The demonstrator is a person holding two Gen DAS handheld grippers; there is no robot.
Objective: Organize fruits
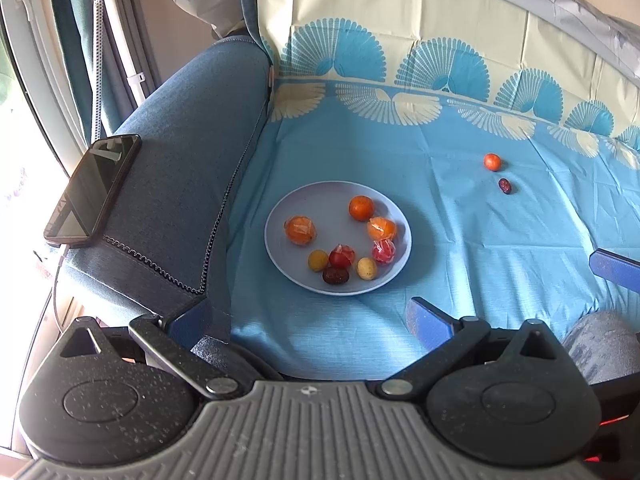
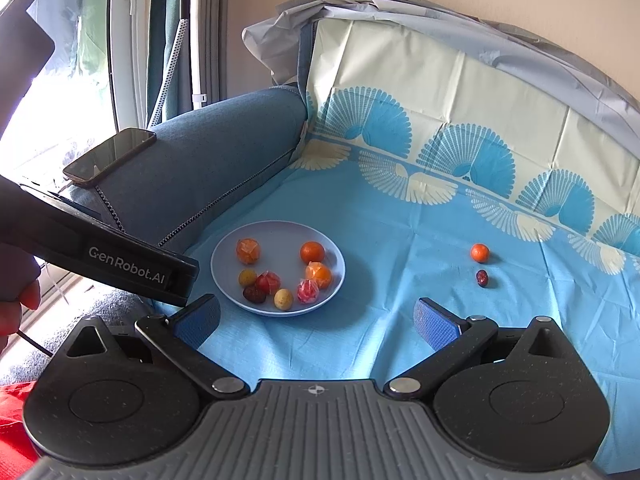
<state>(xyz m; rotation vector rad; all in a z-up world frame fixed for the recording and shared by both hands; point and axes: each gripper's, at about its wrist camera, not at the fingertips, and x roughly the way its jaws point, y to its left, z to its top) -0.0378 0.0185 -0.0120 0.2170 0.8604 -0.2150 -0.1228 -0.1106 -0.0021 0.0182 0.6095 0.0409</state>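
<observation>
Both tongs, left tongs (image 1: 308,320) and right tongs (image 2: 318,318), spread wide, empty; plate (image 1: 280,220) holds eight fruits; orange (image 1: 492,161) and date (image 1: 505,185) lie apart on the sofa seat cover (image 1: 480,260)

Strong daylight entered from the window (image 2: 56,92) at left and overexposed it. The cloth (image 1: 460,220) was evenly lit. Fisheye distortion curved the edges; corners were black.

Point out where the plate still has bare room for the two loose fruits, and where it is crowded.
The plate is bare in its middle and far rim, between the peeled orange and the whole orange. Its near edge is packed with small fruits. The stray orange and dark date lie on open blue cloth.
</observation>
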